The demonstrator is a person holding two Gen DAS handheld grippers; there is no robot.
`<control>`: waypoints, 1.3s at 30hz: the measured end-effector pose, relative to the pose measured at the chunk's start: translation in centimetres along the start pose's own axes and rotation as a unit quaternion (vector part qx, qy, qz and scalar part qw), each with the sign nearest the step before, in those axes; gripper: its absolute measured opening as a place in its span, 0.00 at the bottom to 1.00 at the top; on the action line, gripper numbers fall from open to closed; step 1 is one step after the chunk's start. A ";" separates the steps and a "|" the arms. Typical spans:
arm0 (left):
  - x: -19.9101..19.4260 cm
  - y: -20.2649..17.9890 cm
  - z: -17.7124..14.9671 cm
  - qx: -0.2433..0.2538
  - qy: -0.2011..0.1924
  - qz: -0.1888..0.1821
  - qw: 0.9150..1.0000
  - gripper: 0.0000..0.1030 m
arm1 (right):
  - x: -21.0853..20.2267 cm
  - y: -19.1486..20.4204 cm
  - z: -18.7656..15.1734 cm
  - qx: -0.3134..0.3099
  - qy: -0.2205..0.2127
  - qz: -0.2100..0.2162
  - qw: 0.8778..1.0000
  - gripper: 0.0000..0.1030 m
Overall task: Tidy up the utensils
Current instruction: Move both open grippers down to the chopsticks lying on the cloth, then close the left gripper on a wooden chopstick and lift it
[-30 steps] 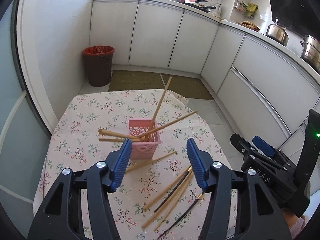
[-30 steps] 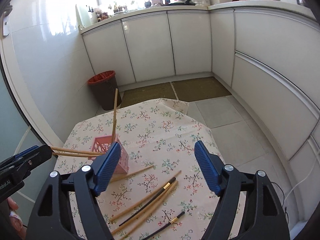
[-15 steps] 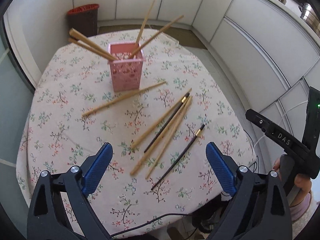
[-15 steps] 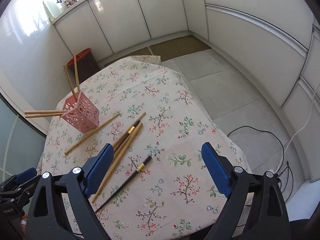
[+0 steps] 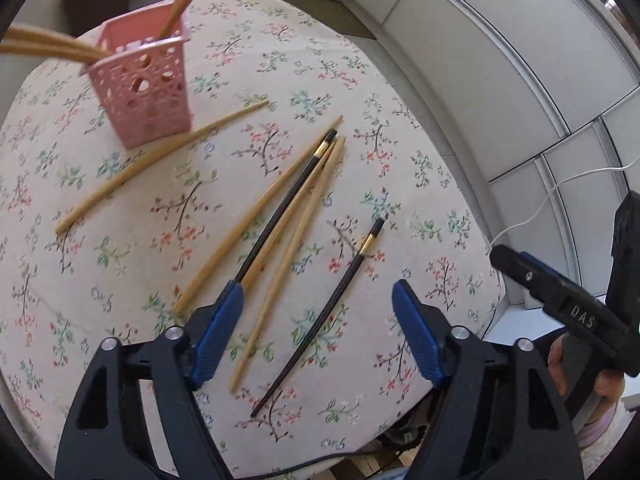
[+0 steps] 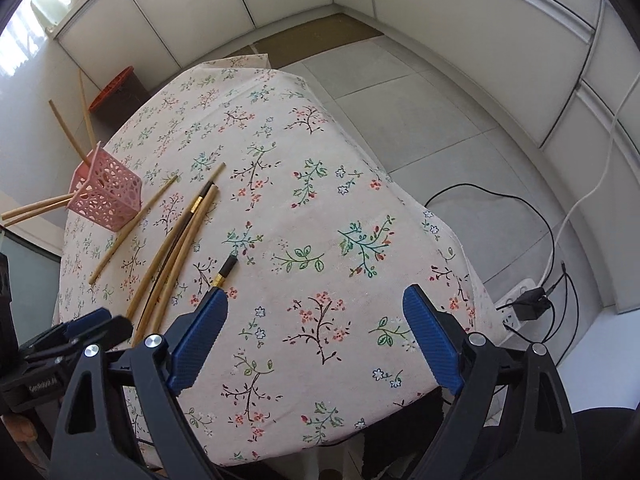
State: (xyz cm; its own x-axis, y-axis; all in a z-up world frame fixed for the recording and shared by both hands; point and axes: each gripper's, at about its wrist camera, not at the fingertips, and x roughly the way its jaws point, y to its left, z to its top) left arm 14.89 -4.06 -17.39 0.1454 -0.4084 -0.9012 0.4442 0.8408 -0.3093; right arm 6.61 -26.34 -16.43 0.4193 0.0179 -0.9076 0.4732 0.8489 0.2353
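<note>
A pink perforated basket (image 5: 140,88) stands at the far left of the flowered tablecloth (image 5: 400,168) with several wooden chopsticks leaning out of it. One wooden chopstick (image 5: 160,168) lies beside it. A bundle of wooden and black chopsticks (image 5: 288,208) lies in the middle, and a lone black chopstick (image 5: 332,304) to its right. My left gripper (image 5: 318,292) hovers over the near ends of a wooden stick and the lone black one. Its jaws are closing, and the pads touch neither stick. My right gripper (image 6: 316,296) stands open over bare cloth, its left finger next to the black chopstick's gold-banded end (image 6: 224,272).
The basket (image 6: 106,196) sits near the table's far left edge. A dark bin with a red liner (image 6: 116,92) stands on the floor behind the table. Cables and a power strip (image 6: 520,308) lie on the tiles at the right. White cabinets (image 5: 500,60) curve around the room.
Both grippers have come down toward the table and tipped to look down on it. The left jaws spread wide, then narrowed again. The loose chopsticks now lie right under the left fingers.
</note>
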 end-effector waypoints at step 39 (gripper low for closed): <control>6.0 -1.6 5.5 0.057 0.019 0.096 0.994 0.07 | 5.2 1.2 1.0 0.028 0.074 -0.021 0.997 0.84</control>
State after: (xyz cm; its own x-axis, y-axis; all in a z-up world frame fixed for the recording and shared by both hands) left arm 19.94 -9.85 -20.62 0.2045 -0.2294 -0.9516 0.5084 0.8557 -0.0970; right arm 10.10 -25.77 -20.49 0.2818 0.0649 -0.9573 0.5325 0.8193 0.2123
